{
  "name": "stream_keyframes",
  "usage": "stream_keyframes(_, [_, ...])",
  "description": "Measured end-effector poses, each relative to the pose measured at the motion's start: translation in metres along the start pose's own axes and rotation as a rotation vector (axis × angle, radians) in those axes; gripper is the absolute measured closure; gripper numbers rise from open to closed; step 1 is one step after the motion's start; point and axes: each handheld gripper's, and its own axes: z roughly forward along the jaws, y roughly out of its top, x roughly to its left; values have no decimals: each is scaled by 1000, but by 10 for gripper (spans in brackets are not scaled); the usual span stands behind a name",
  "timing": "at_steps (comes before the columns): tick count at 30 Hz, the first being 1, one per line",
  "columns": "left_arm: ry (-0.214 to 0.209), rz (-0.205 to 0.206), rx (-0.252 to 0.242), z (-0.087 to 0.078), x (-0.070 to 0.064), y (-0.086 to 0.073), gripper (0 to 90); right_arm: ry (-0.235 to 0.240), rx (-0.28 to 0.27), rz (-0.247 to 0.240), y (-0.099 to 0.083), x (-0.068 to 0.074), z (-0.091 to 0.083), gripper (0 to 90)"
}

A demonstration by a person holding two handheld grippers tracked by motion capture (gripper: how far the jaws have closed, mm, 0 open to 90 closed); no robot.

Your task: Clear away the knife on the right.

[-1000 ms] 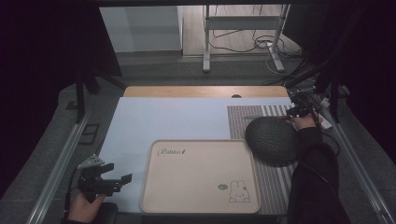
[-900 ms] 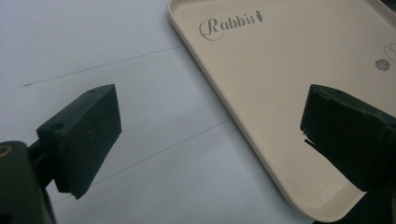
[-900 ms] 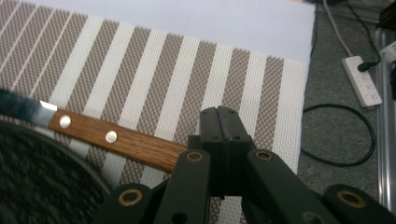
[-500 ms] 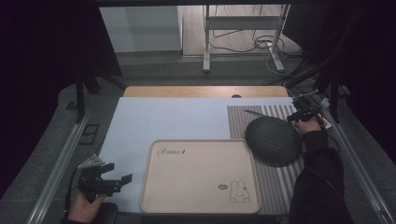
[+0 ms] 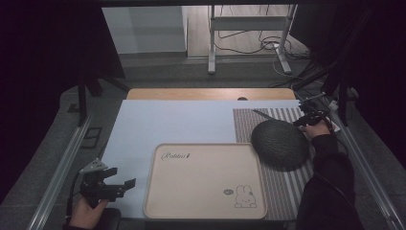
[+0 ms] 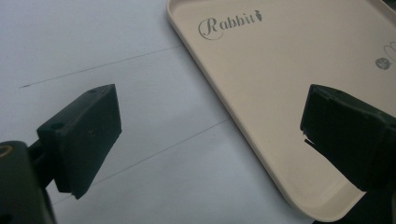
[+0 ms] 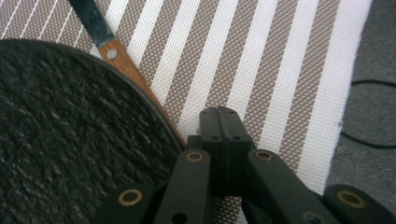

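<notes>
A dark round textured plate point(image 5: 280, 143) lies on a striped placemat point(image 5: 287, 191). From under its far edge pokes a knife point(image 5: 263, 115) with a wooden handle. My right gripper point(image 5: 304, 120) sits low at the plate's far right rim. In the right gripper view its jaws point(image 7: 223, 122) are pressed together with nothing seen between them, just right of the knife handle point(image 7: 119, 58) and the plate point(image 7: 70, 140). My left gripper point(image 5: 115, 184) hovers open at the near left, beside the beige rabbit-print tray point(image 5: 206, 182). Its jaws point(image 6: 210, 135) stand wide apart over the tray's corner point(image 6: 289, 70).
A pale blue mat point(image 5: 167, 124) covers the table's left and middle, with a wooden strip point(image 5: 210, 93) at the far edge. Metal rails point(image 5: 62, 167) run along both table sides. The placemat's white edge point(image 7: 327, 116) ends at grey carpet with a cable.
My right gripper has slid slightly nearer along the plate's far right rim. The left gripper, the plate and the tray have stayed put.
</notes>
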Motion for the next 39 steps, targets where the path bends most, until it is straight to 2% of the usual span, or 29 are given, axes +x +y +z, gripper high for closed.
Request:
stream_keyframes(5, [0, 0, 0, 0, 0, 0, 59, -6, -57, 21, 9, 2, -9, 783])
stream_keyframes(10, [-1, -1, 1, 0, 0, 0, 59, 8, -92, 32, 19, 10, -9, 516])
stream_keyframes(15, [-1, -4, 1, 0, 1, 0, 60, 14, -96, 39, 29, 18, -3, 234])
stream_keyframes(19, [-3, -9, 2, 1, 1, 0, 60, 35, -107, 43, 37, 26, 5, 97])
stream_keyframes(22, [-4, -11, 2, 1, 1, 0, 60, 27, -84, 5, 42, 35, 12, 36])
stream_keyframes(25, [-3, -11, 4, 1, 1, 0, 60, 8, -59, -32, 47, 42, 21, 29])
stream_keyframes(33, [-5, -17, 2, 0, 2, 0, 60, -22, 0, -51, 55, 45, 47, 29])
stream_keyframes(39, [-4, -16, 1, 0, 2, -1, 60, -30, -5, -62, 53, 40, 47, 73])
